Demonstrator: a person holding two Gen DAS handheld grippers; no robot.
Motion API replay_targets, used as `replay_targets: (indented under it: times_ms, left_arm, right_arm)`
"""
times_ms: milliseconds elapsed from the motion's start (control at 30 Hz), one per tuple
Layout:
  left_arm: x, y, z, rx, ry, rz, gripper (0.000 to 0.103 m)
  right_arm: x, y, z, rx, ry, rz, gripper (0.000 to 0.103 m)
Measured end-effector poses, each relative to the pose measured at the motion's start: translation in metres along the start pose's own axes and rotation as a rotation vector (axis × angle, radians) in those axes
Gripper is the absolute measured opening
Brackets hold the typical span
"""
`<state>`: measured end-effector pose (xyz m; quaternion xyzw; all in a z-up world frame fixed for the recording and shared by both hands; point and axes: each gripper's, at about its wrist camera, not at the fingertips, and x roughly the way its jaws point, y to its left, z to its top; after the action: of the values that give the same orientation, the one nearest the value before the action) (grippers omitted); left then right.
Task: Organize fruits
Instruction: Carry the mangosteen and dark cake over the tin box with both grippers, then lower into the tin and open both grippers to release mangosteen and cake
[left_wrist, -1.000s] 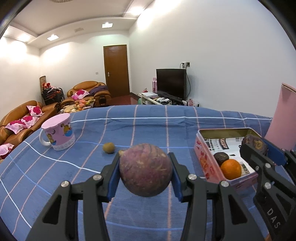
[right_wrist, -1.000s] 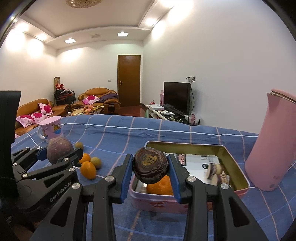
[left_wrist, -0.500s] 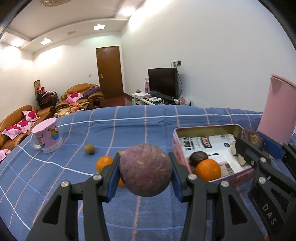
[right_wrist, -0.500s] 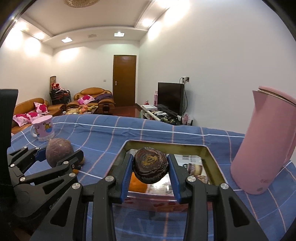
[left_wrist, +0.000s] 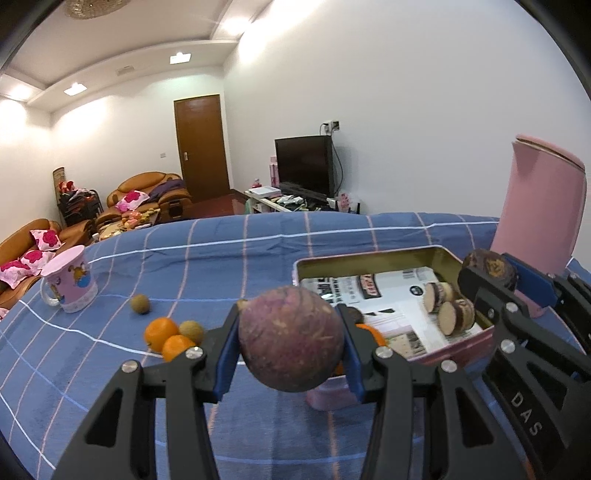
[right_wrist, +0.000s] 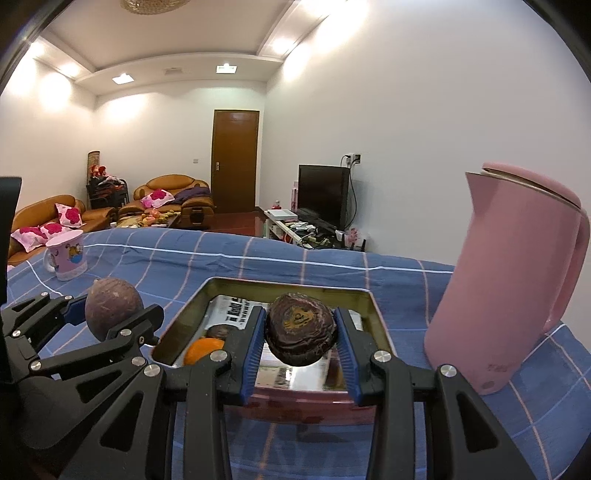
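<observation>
a woven blue cloth (left_wrist: 280, 243) with thin pale checks lies matt and slightly creased. on it, a tin box (right_wrist: 291, 288) shows brassy, dull-shining metal walls and a printed paper lining (left_wrist: 384, 295). the round purple fruit (left_wrist: 291, 338) has a matt, speckled skin; the dark fruit (right_wrist: 301, 328) looks wrinkled and rough. the pink jug (right_wrist: 517, 273) is smooth, satin plastic. oranges (left_wrist: 162, 332) gleam faintly.
</observation>
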<state>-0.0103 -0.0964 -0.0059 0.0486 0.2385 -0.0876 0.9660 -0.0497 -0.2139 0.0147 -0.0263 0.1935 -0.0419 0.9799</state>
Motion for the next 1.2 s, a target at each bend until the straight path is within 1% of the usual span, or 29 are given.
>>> replay_targets:
  times_ms: [267, 433, 700, 933, 1133, 1200]
  left_arm:
    - [0.005, -0.023, 0.004, 0.010, 0.003, -0.039, 0.050]
    - [0.008, -0.037, 0.008, 0.022, -0.004, -0.066, 0.050]
    - [0.022, -0.055, 0.017, 0.012, -0.002, -0.104, 0.050]
    - [0.030, -0.047, 0.023, -0.026, 0.000, -0.135, 0.050]
    - [0.038, -0.031, 0.028, -0.077, -0.003, -0.116, 0.050]
    - [0.040, -0.030, 0.029, -0.077, -0.003, -0.112, 0.050]
  right_arm:
    - [0.004, -0.017, -0.001, -0.003, 0.002, -0.036, 0.040]
    - [0.008, -0.031, -0.001, 0.021, 0.010, -0.071, 0.040]
    - [0.010, -0.047, 0.001, 0.067, 0.015, -0.106, 0.040]
    - [0.014, -0.049, 0.001, 0.079, 0.011, -0.142, 0.040]
    - [0.021, -0.042, 0.006, 0.059, -0.012, -0.176, 0.040]
    - [0.024, -0.040, 0.011, 0.059, -0.026, -0.183, 0.040]
